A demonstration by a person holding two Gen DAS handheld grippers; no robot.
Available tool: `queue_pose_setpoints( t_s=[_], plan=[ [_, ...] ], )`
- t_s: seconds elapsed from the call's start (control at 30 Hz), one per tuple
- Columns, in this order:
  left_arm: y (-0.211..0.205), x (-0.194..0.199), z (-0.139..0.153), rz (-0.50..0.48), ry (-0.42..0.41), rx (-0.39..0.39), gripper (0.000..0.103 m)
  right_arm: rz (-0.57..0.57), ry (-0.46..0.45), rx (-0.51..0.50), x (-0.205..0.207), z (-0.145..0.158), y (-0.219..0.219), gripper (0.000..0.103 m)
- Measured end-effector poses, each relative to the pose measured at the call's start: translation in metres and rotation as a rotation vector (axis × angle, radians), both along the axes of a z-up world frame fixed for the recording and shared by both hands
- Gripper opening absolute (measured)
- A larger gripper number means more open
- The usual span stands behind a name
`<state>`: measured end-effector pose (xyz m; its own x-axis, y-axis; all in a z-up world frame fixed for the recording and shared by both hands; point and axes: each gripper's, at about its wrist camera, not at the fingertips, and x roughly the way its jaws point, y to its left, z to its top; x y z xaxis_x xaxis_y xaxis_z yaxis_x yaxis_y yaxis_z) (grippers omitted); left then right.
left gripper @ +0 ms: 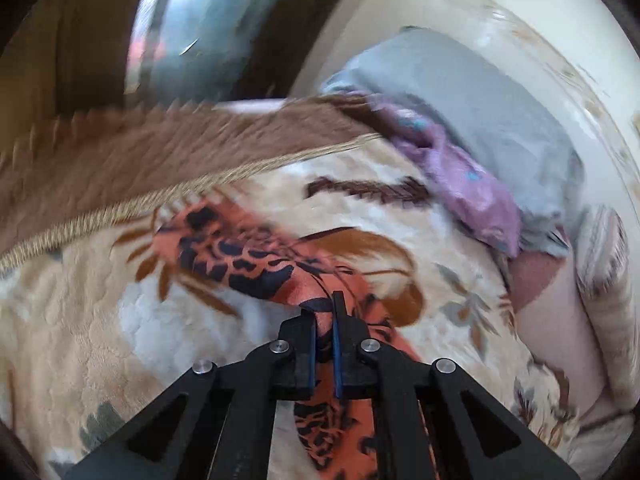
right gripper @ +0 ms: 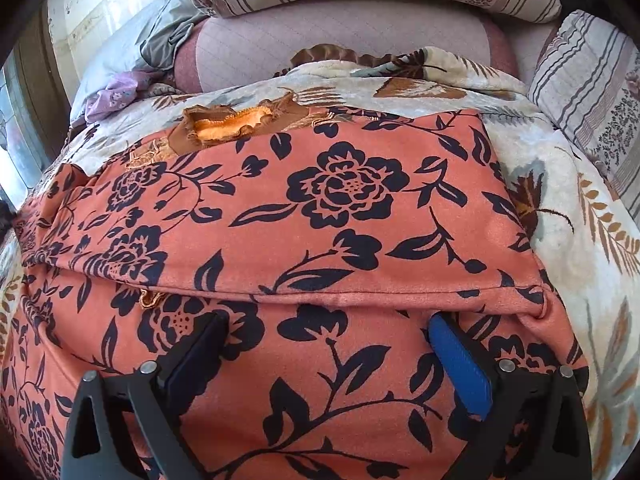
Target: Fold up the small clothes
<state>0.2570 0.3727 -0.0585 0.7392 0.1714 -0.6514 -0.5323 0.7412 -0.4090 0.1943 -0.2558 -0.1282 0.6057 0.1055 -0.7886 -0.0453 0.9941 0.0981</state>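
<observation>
An orange garment with a dark blue flower print (right gripper: 320, 208) lies spread on the plush blanket, with one layer folded over, its folded edge crossing the right wrist view. My right gripper (right gripper: 328, 324) is open, its fingers (right gripper: 460, 360) resting on the cloth just before that folded edge. My left gripper (left gripper: 324, 312) is shut on a bunched part of the orange garment (left gripper: 240, 248), which stretches away to the upper left. An orange lace-trimmed piece (right gripper: 236, 120) peeks out at the garment's far edge.
A cream plush blanket (left gripper: 80, 320) with brown leaf print covers the bed. A purple cloth (left gripper: 460, 176) and a grey cloth (left gripper: 480, 92) lie at the far side. Striped pillows (right gripper: 592, 92) and a pink cushion (right gripper: 340, 44) lie at the back.
</observation>
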Motion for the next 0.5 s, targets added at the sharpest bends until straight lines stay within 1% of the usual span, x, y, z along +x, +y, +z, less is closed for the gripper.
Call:
queue_pose_setpoints(
  t_s=[0.1, 0.17, 0.23, 0.27, 0.3, 0.33, 0.37, 0.4, 0.43, 0.47, 0.5],
  plan=[
    [-0.096, -0.005, 0.069, -0.204, -0.13, 0.187, 0.006, 0.0, 0.0, 0.004, 0.0, 0.0, 0.0, 0.102],
    [-0.172, -0.007, 0.104, -0.357, -0.203, 0.281, 0.006, 0.0, -0.001, 0.009, 0.0, 0.0, -0.001, 0.102],
    [-0.244, -0.014, 0.122, -0.487, -0.257, 0.331, 0.006, -0.002, -0.003, 0.025, 0.0, 0.0, -0.003, 0.102],
    [-0.28, -0.019, 0.124, -0.55, -0.267, 0.345, 0.007, -0.003, -0.005, 0.036, -0.001, 0.001, -0.004, 0.103],
    [-0.313, -0.023, 0.123, -0.605, -0.265, 0.348, 0.009, -0.004, -0.008, 0.049, -0.001, 0.001, -0.006, 0.103],
    [-0.347, -0.024, 0.115, -0.666, -0.248, 0.343, 0.01, -0.007, -0.013, 0.069, -0.002, 0.002, -0.008, 0.103],
    [-0.378, -0.024, 0.103, -0.74, -0.209, 0.346, 0.027, -0.009, -0.017, 0.091, -0.002, 0.003, -0.011, 0.103],
    [-0.407, -0.021, 0.085, -0.815, -0.149, 0.36, 0.067, -0.012, -0.021, 0.116, -0.002, 0.004, -0.015, 0.103],
    [-0.432, -0.017, 0.061, -0.875, -0.072, 0.365, 0.081, -0.014, -0.025, 0.143, -0.003, 0.004, -0.018, 0.103],
    [-0.446, -0.017, 0.035, -0.92, 0.006, 0.354, 0.089, -0.019, -0.03, 0.178, -0.004, 0.005, -0.022, 0.103],
    [-0.455, -0.014, 0.011, -0.956, 0.101, 0.342, 0.087, -0.024, -0.036, 0.213, -0.005, 0.006, -0.027, 0.103]
  ],
)
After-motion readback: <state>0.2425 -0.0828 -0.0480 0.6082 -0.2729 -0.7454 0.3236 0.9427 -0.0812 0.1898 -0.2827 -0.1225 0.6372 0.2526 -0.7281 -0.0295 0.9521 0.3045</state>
